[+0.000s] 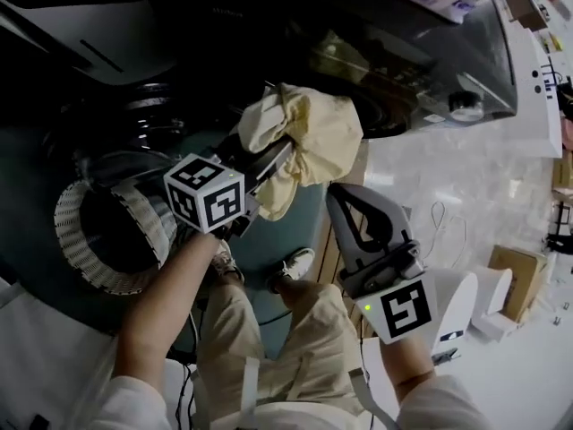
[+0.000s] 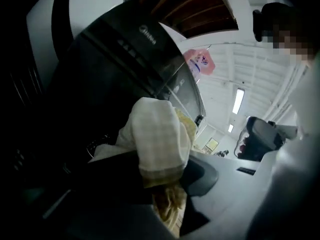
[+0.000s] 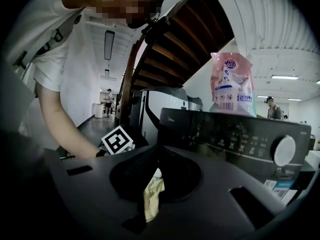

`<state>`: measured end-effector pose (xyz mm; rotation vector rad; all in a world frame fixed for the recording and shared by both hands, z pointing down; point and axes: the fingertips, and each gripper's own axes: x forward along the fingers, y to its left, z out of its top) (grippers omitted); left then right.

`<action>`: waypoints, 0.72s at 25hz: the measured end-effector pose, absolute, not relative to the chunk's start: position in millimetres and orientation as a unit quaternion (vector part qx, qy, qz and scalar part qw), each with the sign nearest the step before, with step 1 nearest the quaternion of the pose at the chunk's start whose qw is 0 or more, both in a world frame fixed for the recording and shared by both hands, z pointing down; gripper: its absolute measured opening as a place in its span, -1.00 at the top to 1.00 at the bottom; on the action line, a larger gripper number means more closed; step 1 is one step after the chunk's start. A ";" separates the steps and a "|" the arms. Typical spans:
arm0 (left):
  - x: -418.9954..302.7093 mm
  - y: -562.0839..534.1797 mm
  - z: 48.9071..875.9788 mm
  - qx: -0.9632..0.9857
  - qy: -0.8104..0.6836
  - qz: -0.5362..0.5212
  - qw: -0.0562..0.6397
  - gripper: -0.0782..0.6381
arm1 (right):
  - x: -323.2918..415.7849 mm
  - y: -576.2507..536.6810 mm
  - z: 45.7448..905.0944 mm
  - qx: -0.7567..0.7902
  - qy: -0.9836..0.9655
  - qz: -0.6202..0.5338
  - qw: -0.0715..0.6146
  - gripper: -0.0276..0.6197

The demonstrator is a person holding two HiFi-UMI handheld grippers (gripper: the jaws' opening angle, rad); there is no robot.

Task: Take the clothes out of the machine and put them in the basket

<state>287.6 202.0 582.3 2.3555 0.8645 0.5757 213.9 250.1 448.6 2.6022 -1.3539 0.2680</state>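
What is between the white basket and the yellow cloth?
In the head view, the left gripper sits between them, clamped on the yellow cloth, with the white basket beside its marker cube.

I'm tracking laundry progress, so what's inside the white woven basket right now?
The white woven basket shows only a dark interior; no clothes can be made out. Its right side is hidden behind the left hand-held gripper, which holds the pale yellow cloth.
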 end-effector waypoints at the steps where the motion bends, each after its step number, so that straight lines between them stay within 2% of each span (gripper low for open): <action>1: 281.3 193.2 565.4 0.882 0.313 0.213 0.280 0.45 | 211.5 248.9 431.2 0.878 -0.460 0.093 0.096 0.88; 10: 207.6 136.4 394.4 0.909 0.189 0.164 0.334 0.45 | 171.9 220.8 253.8 0.834 -0.545 0.083 0.027 0.88; 18: 101.6 43.8 281.5 0.938 0.016 0.067 0.341 0.45 | 118.8 155.7 167.6 0.737 -0.671 0.075 0.029 0.88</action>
